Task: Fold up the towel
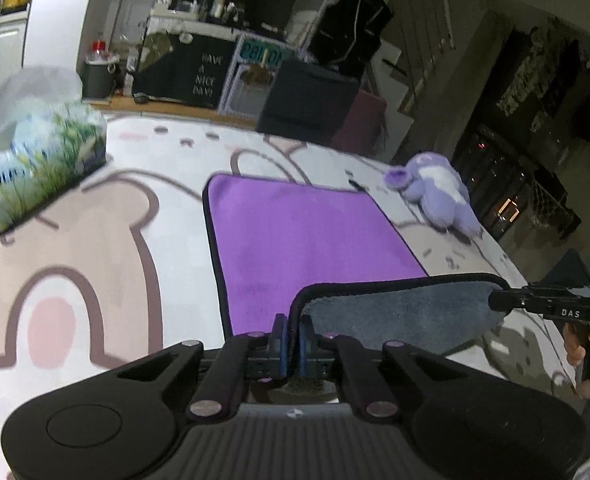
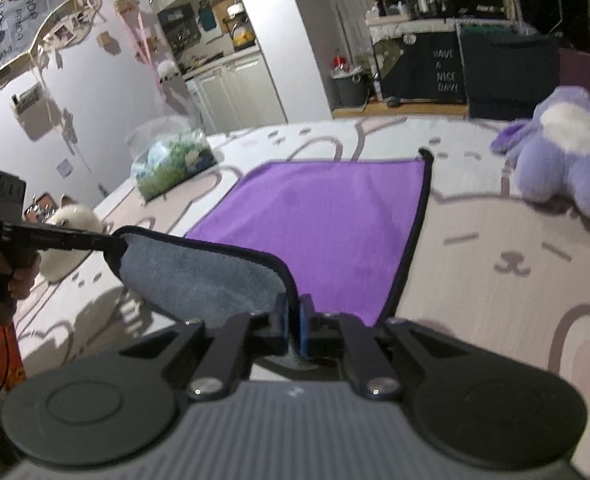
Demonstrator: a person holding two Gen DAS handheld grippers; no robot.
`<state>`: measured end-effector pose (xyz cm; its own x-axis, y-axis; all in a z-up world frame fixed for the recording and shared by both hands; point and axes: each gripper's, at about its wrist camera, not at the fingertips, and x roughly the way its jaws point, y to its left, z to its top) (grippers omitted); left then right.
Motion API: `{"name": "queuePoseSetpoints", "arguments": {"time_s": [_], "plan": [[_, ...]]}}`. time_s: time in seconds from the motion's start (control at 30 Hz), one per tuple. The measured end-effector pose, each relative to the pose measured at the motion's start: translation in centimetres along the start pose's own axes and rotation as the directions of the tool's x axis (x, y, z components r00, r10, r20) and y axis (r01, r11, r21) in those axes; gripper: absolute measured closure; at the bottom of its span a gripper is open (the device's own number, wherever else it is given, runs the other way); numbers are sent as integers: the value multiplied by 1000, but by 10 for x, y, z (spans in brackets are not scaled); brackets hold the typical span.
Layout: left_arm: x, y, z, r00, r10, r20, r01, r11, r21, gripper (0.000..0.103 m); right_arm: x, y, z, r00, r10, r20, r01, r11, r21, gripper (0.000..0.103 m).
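A purple towel (image 1: pixel 295 232) with a dark hem and a grey underside lies on the bear-print table cover; it also shows in the right wrist view (image 2: pixel 327 216). Its near edge is lifted and turned over, grey side (image 1: pixel 399 316) showing. My left gripper (image 1: pixel 293 334) is shut on the near left corner of the towel. My right gripper (image 2: pixel 293 326) is shut on the near right corner. Each gripper shows in the other's view, the right gripper (image 1: pixel 499 300) and the left gripper (image 2: pixel 115 242), holding the raised edge stretched between them above the table.
A tissue box (image 1: pixel 35 160) with a floral print stands at the far left of the table (image 1: pixel 95 280). A purple plush toy (image 2: pixel 567 160) lies at the far right. A white fluffy thing (image 2: pixel 71 236) sits near the table's left edge. Shelves and cabinets stand behind.
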<state>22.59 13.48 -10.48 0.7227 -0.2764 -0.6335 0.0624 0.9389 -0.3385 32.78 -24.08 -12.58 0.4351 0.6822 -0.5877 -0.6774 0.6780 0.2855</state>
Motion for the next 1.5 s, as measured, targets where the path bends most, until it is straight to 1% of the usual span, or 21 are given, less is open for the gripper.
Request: {"name": "queuePoseSetpoints", "arguments": {"time_s": [0.13,0.23,0.47,0.63,0.8,1.07,1.23,1.3,1.5], "plan": [[-2,-4,15,999,20,44,-20,1000,-6,97,-5,-1,15,999,-17,49,16,1000,20,97],[-3,-6,25,997,32,75,-31,999,-8,97,-5,0,24,997,-42,71,40,999,23,97],[4,-13,49,987,75,142,-73,997,-16,98,2,4,47,987,-106,124,104,994,28,97],[18,-15,67,980,101,174,-99,995,-23,98,12,3,63,976,-156,152,152,988,37,97],[39,-14,85,974,119,195,-115,993,-35,98,30,-3,79,968,-188,167,179,982,66,97],[72,-1,107,963,181,200,-173,983,-55,98,66,-15,108,957,-228,181,215,972,90,97],[92,11,120,959,203,197,-191,978,-80,98,90,-22,123,951,-252,179,237,966,100,97],[102,15,123,959,215,183,-203,976,-79,98,100,-25,128,951,-262,164,248,964,98,97],[134,26,126,962,237,134,-229,971,-73,98,135,-40,135,947,-309,85,300,948,108,97]]}}
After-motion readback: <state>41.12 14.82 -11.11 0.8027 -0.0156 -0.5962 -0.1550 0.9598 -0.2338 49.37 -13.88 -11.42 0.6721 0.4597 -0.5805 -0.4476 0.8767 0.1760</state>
